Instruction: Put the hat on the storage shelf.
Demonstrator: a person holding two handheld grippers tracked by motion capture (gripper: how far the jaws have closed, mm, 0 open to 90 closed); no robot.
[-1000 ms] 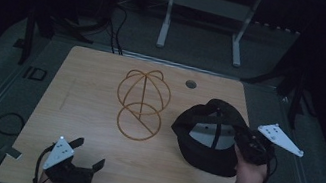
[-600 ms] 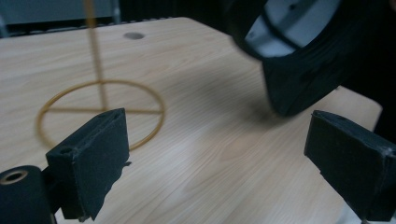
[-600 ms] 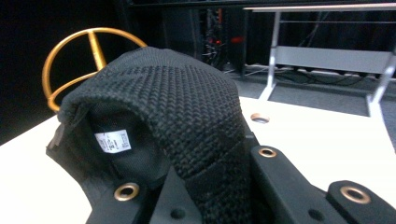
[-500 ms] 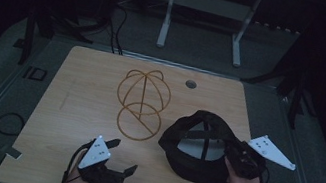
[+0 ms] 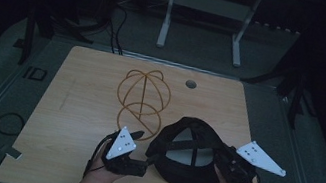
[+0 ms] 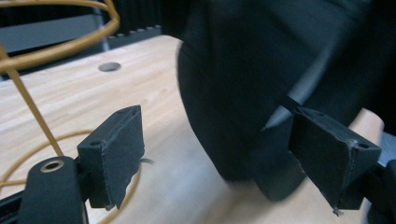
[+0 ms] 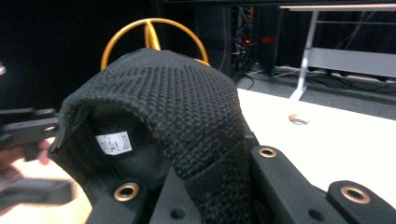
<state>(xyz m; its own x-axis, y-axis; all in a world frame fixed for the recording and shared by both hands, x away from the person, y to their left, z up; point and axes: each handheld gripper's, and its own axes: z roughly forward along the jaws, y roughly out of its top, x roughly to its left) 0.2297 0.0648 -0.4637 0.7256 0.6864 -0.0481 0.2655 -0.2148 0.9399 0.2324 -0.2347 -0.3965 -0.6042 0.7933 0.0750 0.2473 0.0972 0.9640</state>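
One black knit cap point(image 5: 191, 152) lay open side up on the wooden table point(image 5: 77, 107), on the near side of the single gold wire hat stand point(image 5: 142, 99). The right gripper point(image 5: 228, 156) was clamped tight on the cap's right rim, knit fabric point(image 7: 196, 140) pinched between its jaws. The left gripper point(image 5: 142, 165) sat just left of the cap, jaws spread but just closing, the cap's left edge point(image 6: 243, 93) lying ahead between them, not yet pressed. The left gripper was judged next to grip there. Beyond the cap stood the stand, upright and bare.
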